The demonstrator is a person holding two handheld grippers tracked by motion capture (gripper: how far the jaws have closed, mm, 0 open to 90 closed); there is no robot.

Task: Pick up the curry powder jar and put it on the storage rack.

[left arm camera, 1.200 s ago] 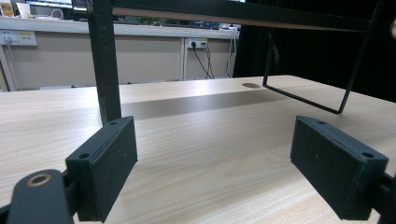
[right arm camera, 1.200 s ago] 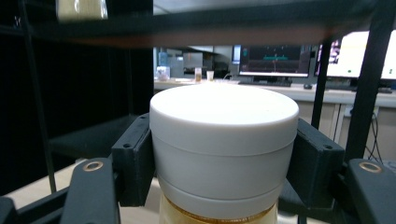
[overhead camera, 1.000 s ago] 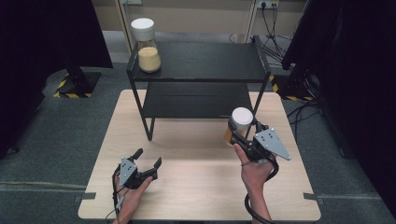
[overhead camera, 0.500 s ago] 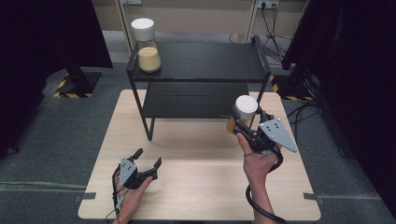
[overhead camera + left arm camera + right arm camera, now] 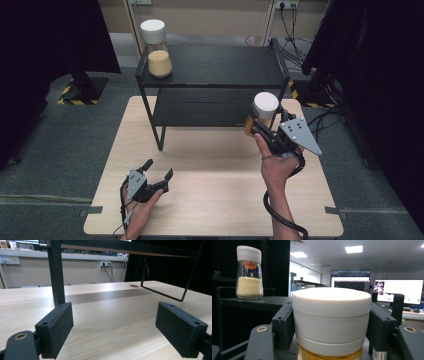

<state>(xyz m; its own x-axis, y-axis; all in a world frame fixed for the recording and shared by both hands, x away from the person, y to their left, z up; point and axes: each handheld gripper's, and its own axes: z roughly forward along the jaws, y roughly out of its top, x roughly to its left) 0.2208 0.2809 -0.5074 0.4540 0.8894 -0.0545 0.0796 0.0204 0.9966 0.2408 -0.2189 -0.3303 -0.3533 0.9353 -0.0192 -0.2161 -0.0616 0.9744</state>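
A jar with a white lid and amber contents (image 5: 262, 110) (image 5: 331, 320) hangs in the air near the right end of the black shelf rack (image 5: 215, 65). My right gripper (image 5: 262, 127) is shut on it, its jaws clamped on either side of the lid. A second jar (image 5: 156, 47) (image 5: 249, 272), white-lidded and half full of pale grains, stands on the rack's top shelf at the left. My left gripper (image 5: 157, 172) rests low on the wooden table (image 5: 210, 200) near its front left, open, with nothing between its pads (image 5: 56, 327).
The two-level black rack stands at the back of the table; its front left leg (image 5: 56, 272) rises just ahead of my left gripper. Dark screens flank the table. Cables and wall sockets (image 5: 287, 5) lie behind the rack.
My right gripper has lifted the amber jar higher and carried it further right and toward the rack's right end. The left gripper has stayed put.
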